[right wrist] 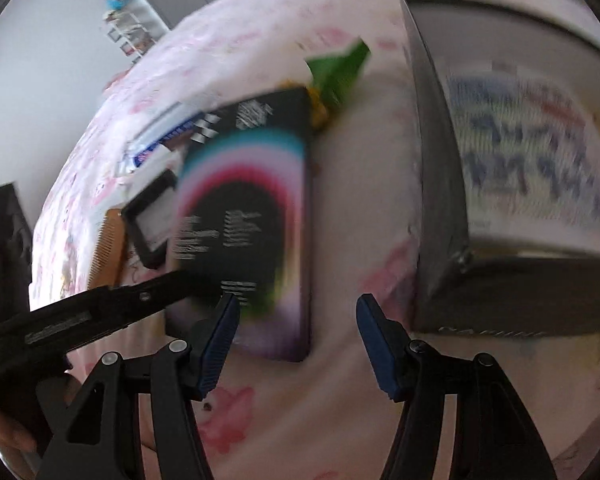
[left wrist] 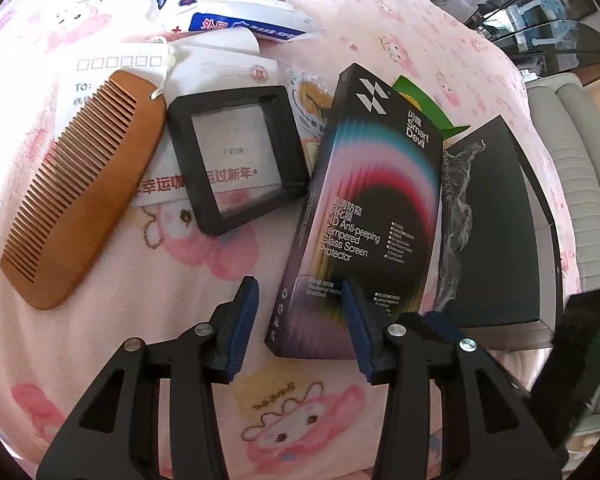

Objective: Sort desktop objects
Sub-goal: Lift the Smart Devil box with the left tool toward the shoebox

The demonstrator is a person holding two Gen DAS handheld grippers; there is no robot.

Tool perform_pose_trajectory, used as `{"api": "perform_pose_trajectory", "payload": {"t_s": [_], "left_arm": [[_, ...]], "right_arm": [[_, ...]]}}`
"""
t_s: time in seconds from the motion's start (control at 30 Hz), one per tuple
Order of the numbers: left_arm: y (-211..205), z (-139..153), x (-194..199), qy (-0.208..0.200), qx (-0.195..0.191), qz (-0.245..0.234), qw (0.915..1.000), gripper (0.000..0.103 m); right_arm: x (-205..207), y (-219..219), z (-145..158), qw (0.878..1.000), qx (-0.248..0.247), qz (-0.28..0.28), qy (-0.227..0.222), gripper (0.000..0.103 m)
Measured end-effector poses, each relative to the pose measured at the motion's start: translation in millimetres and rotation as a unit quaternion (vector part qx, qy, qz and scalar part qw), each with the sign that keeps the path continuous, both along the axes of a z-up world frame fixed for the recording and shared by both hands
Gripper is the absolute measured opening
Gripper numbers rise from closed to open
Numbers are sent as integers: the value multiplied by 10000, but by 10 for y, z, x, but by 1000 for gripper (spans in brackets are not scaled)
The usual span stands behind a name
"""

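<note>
A black screen-protector box (left wrist: 364, 208) with a rainbow arc lies flat on the pink cartoon-print cloth (left wrist: 172, 280). My left gripper (left wrist: 299, 282) stands open at the box's near end. One blue pad is over the box and the other is off its left edge, and neither presses on it. In the blurred right wrist view the same box (right wrist: 244, 220) lies ahead. My right gripper (right wrist: 298, 298) is open over its near right corner. The left gripper's black finger (right wrist: 112, 304) reaches in from the left, held by a hand (right wrist: 4, 432).
Left of the box are a wooden comb (left wrist: 80, 188), a black square frame (left wrist: 236, 156), envelopes (left wrist: 116, 64) and a white-and-blue packet (left wrist: 228, 4). A green packet (left wrist: 420, 100) lies behind the box. A dark open box (left wrist: 492, 220) stands to its right, also in the right wrist view (right wrist: 440, 200).
</note>
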State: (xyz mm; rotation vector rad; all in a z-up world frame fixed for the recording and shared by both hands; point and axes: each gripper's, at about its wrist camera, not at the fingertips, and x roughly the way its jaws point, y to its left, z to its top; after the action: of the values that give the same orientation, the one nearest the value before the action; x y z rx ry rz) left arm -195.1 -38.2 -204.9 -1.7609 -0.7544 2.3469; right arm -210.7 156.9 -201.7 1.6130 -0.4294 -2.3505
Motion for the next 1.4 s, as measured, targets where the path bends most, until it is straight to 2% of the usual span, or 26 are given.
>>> {"api": "perform_pose_trajectory", "payload": {"t_s": [0.13, 0.23, 0.33, 0.43, 0.53, 0.77, 0.9, 1.0, 1.1, 1.3, 1.4], "left_arm": [[20, -25, 0, -39, 161, -65, 9998, 41], [75, 34, 24, 57, 63, -201, 9998, 38], [112, 176, 116, 89, 29, -342, 9994, 36], [182, 255, 165, 124, -148, -596, 9980, 36], [213, 199, 67, 91, -319, -499, 9982, 36], [36, 52, 10, 8, -117, -150, 9998, 36], [79, 98, 78, -1, -165, -336, 9993, 36], [134, 199, 160, 52, -442, -535, 9976, 37], [128, 175, 170, -35, -363, -557, 9978, 38], [17, -59, 86, -340, 18, -310, 9989, 45], [49, -41, 96, -269, -23, -329, 9991, 47]], "right_arm": [[-50, -23, -107, 9998, -160, 77, -12, 56], [-39, -88, -62, 9991, -323, 282, 41, 42], [17, -153, 25, 9988, -51, 457, 174, 41], [42, -176, 58, 9985, 13, 554, -43, 41], [21, -188, 46, 9984, 91, 549, -88, 41], [-130, -201, -140, 9989, -22, 462, -13, 44], [-121, -283, -121, 9972, -126, 702, -230, 45], [-49, -305, -49, 9952, -101, 897, -378, 45], [8, -307, 0, 9937, -80, 1016, -473, 45], [-55, -263, -170, 9963, -44, 837, -200, 48], [-47, -294, -125, 9959, 75, 898, -48, 50]]}}
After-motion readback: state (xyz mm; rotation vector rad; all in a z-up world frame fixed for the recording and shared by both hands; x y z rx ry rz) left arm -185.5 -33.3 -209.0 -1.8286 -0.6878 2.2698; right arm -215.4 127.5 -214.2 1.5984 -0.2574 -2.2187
